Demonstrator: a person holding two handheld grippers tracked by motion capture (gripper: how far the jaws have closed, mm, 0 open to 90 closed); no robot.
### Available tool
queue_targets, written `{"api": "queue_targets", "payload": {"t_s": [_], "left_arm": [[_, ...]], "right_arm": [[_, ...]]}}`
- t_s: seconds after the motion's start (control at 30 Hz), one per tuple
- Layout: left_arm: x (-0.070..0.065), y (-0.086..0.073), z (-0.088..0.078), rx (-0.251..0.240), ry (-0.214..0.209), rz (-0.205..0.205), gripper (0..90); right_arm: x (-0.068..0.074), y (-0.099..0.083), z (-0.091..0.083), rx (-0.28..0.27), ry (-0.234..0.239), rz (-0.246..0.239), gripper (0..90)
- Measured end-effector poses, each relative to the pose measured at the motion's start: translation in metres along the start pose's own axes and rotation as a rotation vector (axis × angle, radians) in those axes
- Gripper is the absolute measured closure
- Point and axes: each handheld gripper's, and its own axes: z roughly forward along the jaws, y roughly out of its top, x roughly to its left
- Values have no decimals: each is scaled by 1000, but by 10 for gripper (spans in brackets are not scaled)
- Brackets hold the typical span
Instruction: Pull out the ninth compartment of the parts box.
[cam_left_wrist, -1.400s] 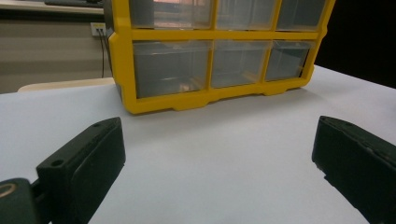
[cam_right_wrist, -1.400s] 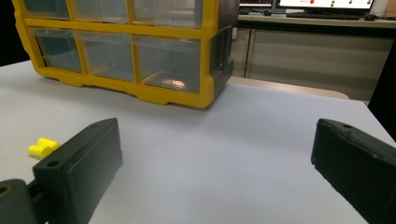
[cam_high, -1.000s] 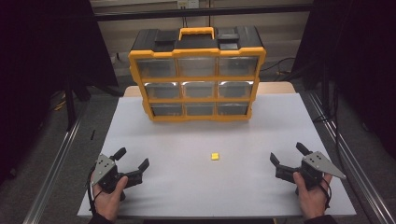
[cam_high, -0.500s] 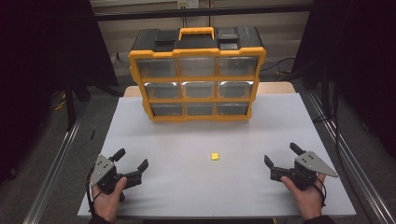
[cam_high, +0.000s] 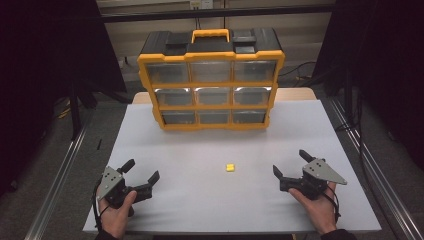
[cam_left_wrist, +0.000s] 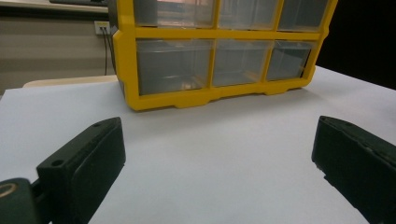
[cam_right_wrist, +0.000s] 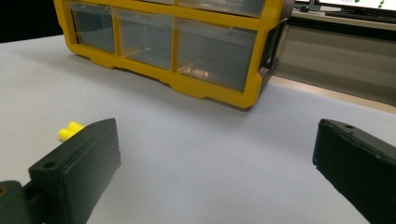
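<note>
The white table (cam_high: 200, 150) spreads out in front of me, and at its far side stands one yellow-and-black drawer cabinet (cam_high: 211, 80) with a handle on top and nine clear drawers in three rows of three. My two forearms come in low at the near edge. My left gripper (cam_high: 141, 174) rests near the near left corner, angled toward the middle, its jaws spread wide with nothing between them. My right gripper (cam_high: 292, 165) sits toward the near right, a grey plate on top, its jaws likewise apart and empty, pointing left. One small yellow block (cam_high: 230, 167) lies on the bare table between my grippers, closer to the right one and apart from it.
</note>
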Motion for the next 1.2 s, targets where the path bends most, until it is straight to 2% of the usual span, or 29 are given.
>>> {"api": "queue_targets", "payload": {"t_s": [0.17,0.2,0.27,0.43,0.47,0.53,0.57,0.6,0.77,1.2], "left_arm": [[1,0,0,5,3,0,28],[0,-1,0,12,13,-8,32],[1,-2,0,20,2,-31,39],[1,-1,0,7,8,-17,38],[2,0,0,16,4,0,38],[1,-1,1,13,5,-4,38],[-1,0,0,10,10,13,39],[-2,1,-1,13,8,28,38],[-2,0,-2,10,12,6,38],[0,1,-1,13,8,8,38]], "right_arm": [[2,2,5,-2,5,-11,5],[3,2,6,-4,6,-9,5],[3,4,9,-10,4,-17,5],[5,7,17,-13,21,-13,6],[7,9,23,-1,23,-7,11],[7,10,25,6,24,-4,11],[9,12,30,14,37,14,11],[10,13,32,16,38,10,11],[14,19,43,13,45,16,11],[18,30,64,6,63,7,0]]}}
